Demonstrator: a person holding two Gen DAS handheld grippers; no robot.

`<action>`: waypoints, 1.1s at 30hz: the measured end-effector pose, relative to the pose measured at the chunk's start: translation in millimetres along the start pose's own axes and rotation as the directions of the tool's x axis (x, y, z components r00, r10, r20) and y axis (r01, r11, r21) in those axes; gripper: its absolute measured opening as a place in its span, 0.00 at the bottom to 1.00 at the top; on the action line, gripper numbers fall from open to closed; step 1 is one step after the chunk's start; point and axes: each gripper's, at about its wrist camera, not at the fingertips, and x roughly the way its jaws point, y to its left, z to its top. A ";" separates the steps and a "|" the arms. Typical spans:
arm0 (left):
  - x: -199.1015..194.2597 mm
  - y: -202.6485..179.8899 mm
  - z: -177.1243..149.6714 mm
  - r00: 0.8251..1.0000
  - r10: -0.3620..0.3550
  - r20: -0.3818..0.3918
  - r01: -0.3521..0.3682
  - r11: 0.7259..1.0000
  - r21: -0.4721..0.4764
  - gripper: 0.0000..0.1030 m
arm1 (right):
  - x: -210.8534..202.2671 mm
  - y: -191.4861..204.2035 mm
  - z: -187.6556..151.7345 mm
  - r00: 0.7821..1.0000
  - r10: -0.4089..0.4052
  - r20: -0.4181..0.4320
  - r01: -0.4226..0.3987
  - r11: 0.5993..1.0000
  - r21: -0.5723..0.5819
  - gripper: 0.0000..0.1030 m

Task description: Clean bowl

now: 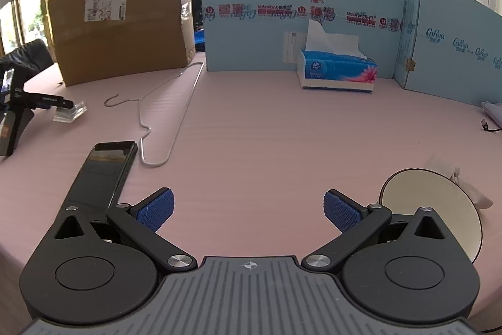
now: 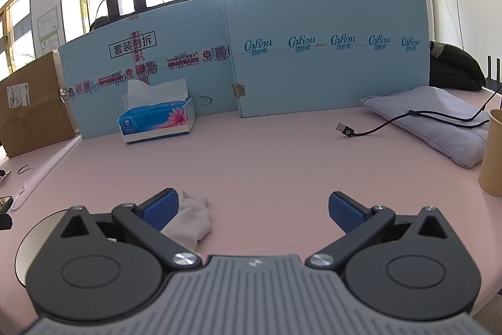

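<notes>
Both grippers hover over the pink surface (image 1: 266, 146) with jaws spread wide, holding nothing. The left gripper (image 1: 248, 209) has the cream bowl (image 1: 420, 193) just to its right. A crumpled white cloth (image 2: 191, 218) lies beside the bowl, touching the right gripper's (image 2: 253, 209) left pad.

My left gripper (image 1: 248, 211) hangs wide apart over the pink table (image 1: 266, 146) — bowl (image 1: 420, 193) at right, phone (image 1: 106, 168) at left.
</notes>
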 end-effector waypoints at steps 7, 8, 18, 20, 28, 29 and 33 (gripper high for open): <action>0.1 0.1 -0.4 1.000 0.002 -0.003 -0.002 1.000 -0.002 1.00 | -0.3 -0.2 -0.7 1.000 0.000 0.000 0.000 1.000 -0.001 1.00; 0.0 -0.1 -0.6 1.000 0.003 -0.003 -0.003 1.000 -0.001 1.00 | -0.4 -0.4 -0.6 1.000 0.001 0.000 -0.001 1.000 -0.001 1.00; -0.6 -1.5 -0.8 1.000 0.002 -0.004 -0.002 1.000 0.012 1.00 | -0.4 1.6 0.5 1.000 0.004 0.000 -0.004 1.000 -0.004 1.00; -0.4 -1.3 -0.5 1.000 0.002 -0.005 -0.002 1.000 0.011 1.00 | -0.3 1.5 0.4 1.000 0.004 0.000 -0.004 1.000 -0.005 1.00; -1.0 -1.1 -0.3 1.000 0.006 -0.004 -0.006 1.000 0.015 1.00 | -0.3 2.6 0.2 1.000 -0.002 0.005 0.002 1.000 -0.009 1.00; -1.1 -1.0 -0.1 1.000 0.006 -0.004 -0.006 1.000 0.016 1.00 | -0.1 2.8 0.2 1.000 -0.002 0.004 0.002 1.000 -0.009 1.00; -1.4 -0.5 0.5 1.000 0.007 -0.003 -0.007 1.000 0.017 1.00 | 0.6 3.7 0.7 1.000 0.000 0.003 0.000 1.000 -0.011 1.00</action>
